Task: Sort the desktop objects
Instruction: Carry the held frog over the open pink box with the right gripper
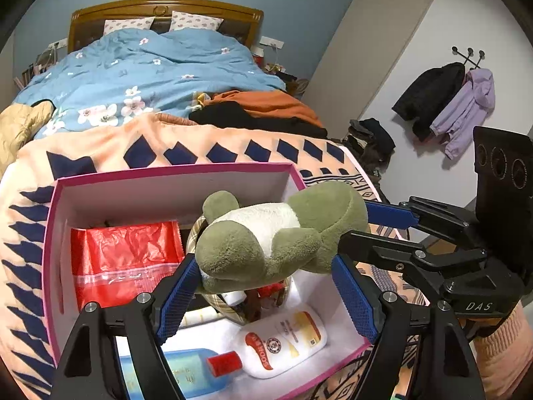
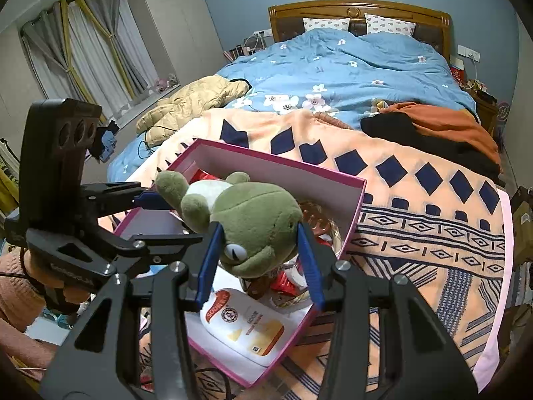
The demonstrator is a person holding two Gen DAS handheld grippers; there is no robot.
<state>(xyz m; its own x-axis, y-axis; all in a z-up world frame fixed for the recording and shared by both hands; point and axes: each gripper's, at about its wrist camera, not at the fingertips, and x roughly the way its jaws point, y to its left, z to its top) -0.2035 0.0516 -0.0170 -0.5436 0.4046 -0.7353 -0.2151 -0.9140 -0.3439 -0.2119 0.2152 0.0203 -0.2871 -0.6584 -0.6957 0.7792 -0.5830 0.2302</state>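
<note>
A green and white plush frog hangs over an open pink-rimmed box that stands on the patterned blanket. My left gripper is shut on the frog's legs and lower body, its blue pads touching both sides. In the right wrist view my right gripper is shut on the frog's head. The left gripper shows there at the frog's feet, and the right gripper shows at the head in the left wrist view. The frog hides part of the inside of the box.
In the box lie a red bag, a white bottle, a blue bottle with a red cap and a plaid pouch. An orange and navy blanket covers the bed's end. Clothes lie behind it.
</note>
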